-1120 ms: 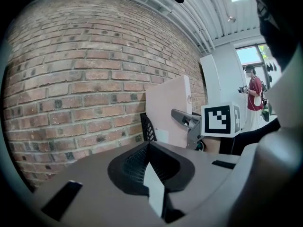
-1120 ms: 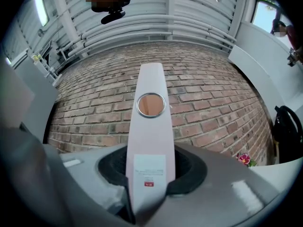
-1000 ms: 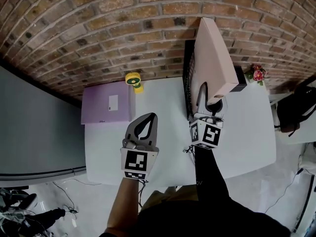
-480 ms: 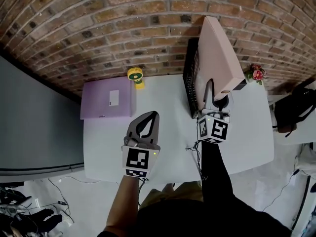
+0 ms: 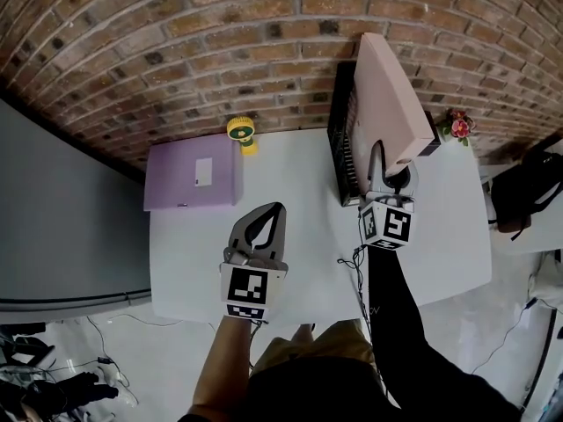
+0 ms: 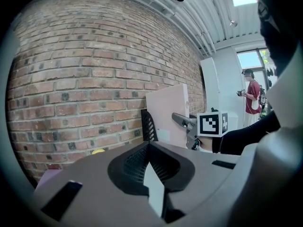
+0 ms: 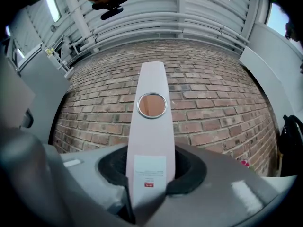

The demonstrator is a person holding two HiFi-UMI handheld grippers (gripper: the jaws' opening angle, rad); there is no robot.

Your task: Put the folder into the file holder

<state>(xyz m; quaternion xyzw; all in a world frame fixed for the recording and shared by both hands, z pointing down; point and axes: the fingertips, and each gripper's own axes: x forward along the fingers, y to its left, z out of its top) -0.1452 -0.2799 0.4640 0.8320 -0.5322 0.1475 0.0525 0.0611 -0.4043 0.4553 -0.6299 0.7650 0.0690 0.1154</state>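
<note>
Right gripper (image 5: 390,172): jaws clamped on pink folder (image 5: 387,104) spine
Left gripper (image 5: 266,221): jaws together, empty — lower centre, over white table (image 5: 299,174)
Pink folder: upright, upper right of centre — alongside black file holder (image 5: 339,139)
Purple binder (image 5: 192,177): flat, left of table

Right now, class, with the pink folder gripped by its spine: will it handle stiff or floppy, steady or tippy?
Probably stiff: the pink folder stands upright from the right gripper without sagging. Likely top-heavy: the jaws hold only the lower end of its spine, so it may swing or tip. That smooth surface might also slip.
</note>
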